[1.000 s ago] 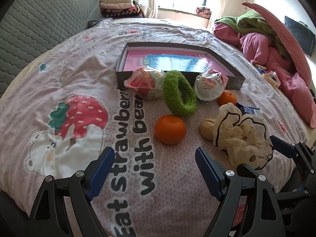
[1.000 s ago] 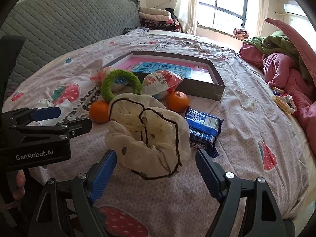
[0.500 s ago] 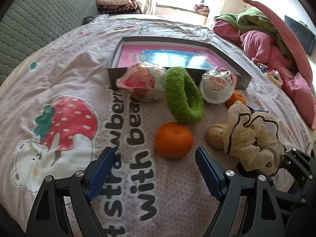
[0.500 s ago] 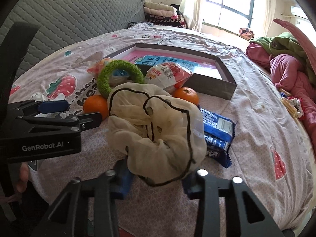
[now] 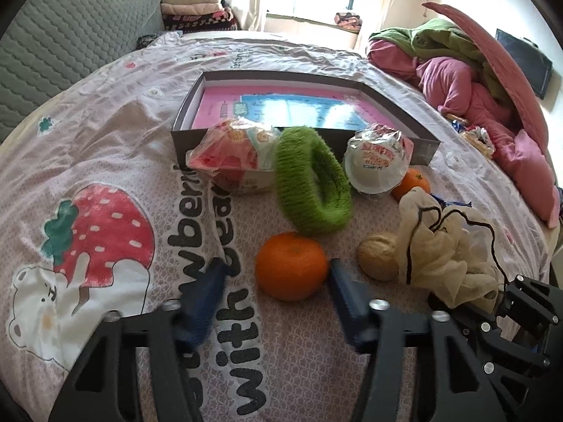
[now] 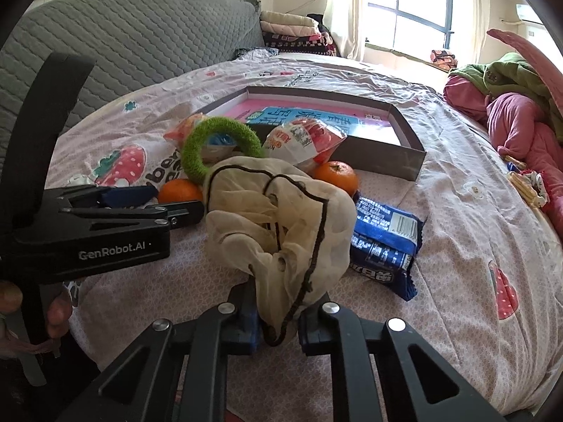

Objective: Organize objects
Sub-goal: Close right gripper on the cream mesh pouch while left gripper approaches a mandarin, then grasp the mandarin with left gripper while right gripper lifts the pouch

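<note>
An orange [image 5: 290,265] lies on the strawberry-print bedspread between the blue pads of my left gripper [image 5: 278,295]. Its jaws are closing; the right pad is at the fruit's side and the blurred left pad stands apart from it. My right gripper [image 6: 278,320] is shut on the lower edge of a cream scrunchie with black trim [image 6: 278,218], which bunches up above the fingers. In the right wrist view the left gripper [image 6: 165,200] reaches in from the left toward the same orange [image 6: 179,191].
A shallow grey box [image 5: 281,75] with a pink and blue floor sits behind. Before it lie a green fuzzy ring [image 5: 309,183], two snack bags [image 5: 232,154] [image 5: 378,158], a second orange [image 5: 411,183], a brown walnut-like ball [image 5: 378,260] and a blue packet [image 6: 383,235]. Piled bedding [image 5: 475,81] fills the right.
The left gripper came forward to the orange and its jaws narrowed around it. The right gripper's jaws went from wide open to shut on the scrunchie.
</note>
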Motion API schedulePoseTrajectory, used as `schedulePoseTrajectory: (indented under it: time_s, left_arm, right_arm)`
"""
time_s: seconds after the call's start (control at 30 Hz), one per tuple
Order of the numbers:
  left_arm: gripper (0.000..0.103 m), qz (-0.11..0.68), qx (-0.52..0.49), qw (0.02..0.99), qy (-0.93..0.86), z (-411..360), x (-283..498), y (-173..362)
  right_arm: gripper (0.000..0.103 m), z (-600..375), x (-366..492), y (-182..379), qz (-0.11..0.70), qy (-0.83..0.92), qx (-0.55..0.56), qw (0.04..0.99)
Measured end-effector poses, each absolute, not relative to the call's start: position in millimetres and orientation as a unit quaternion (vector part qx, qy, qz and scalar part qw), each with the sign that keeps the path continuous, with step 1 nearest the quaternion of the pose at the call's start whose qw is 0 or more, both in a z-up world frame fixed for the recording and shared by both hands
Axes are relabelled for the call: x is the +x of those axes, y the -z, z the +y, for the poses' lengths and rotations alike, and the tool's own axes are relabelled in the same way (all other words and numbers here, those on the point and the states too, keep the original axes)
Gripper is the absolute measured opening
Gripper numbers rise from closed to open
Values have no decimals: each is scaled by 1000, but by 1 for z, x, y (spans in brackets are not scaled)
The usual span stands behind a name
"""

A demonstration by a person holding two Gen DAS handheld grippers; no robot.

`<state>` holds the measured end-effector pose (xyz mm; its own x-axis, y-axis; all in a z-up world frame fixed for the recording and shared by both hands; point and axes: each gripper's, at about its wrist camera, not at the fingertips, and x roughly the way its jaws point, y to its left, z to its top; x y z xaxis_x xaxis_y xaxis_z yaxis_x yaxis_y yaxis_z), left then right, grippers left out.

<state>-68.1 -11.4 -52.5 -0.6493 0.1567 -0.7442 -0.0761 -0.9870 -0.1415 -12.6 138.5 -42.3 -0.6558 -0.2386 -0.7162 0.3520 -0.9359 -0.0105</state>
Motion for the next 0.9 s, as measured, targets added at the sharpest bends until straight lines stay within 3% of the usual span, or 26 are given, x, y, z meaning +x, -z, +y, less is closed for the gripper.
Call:
schedulePoseTrajectory:
  time_s: [0.03, 0.07, 0.9]
  left_arm:
    - [43, -49, -414, 70, -906, -11, -68, 53]
    - [41, -53, -416, 81, -904, -9, -69, 53]
    - [41, -39, -362, 99, -926, -1, -28, 20]
  right_arm:
    - [16, 139, -13, 42, 71, 907, 381, 163]
    - [16, 140, -13, 41, 68, 908, 380, 162]
    - [13, 152, -9, 13, 48, 927, 331, 167]
